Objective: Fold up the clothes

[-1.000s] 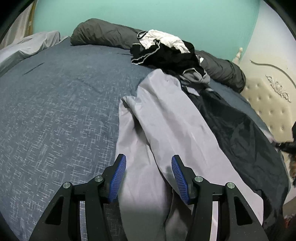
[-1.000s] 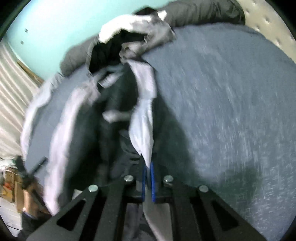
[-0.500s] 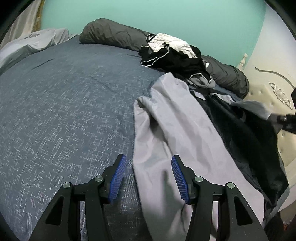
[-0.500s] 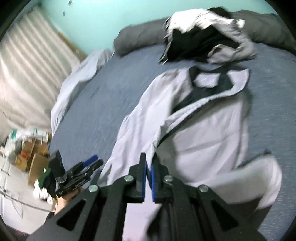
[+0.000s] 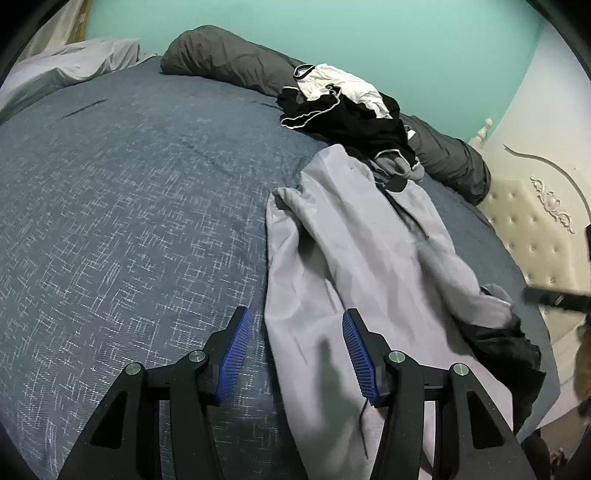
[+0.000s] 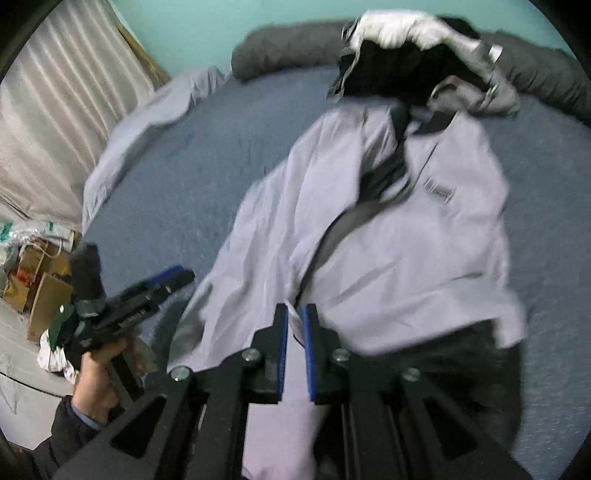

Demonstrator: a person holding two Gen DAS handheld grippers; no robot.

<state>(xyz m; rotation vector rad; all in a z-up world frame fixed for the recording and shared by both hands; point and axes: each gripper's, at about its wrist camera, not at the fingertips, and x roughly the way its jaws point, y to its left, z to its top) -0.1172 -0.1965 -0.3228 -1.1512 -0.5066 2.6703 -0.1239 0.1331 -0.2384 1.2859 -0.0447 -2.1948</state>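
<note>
Your right hand-held gripper (image 6: 294, 325) has its blue pads just starting to part, with a pale strip of the grey jacket's (image 6: 406, 236) hem between them, though the blur hides whether they grip it. The jacket spreads away from that gripper across the blue bed (image 6: 177, 173), front side up, its dark lining showing along the open front and a small mark on the chest. Your left hand-held gripper (image 5: 295, 332) hovers with its jaws well apart and nothing in them, right pad over the jacket's near-left edge, left pad over bare bedspread. From the right wrist view you can see your left hand (image 6: 98, 373) wrapped round that tool at the left side of the bed. At the far end of the jacket sits a heap of black and white clothes (image 5: 343, 107), touching its collar, against a long dark grey bolster (image 5: 229, 62) below the green wall (image 5: 369, 29).
</note>
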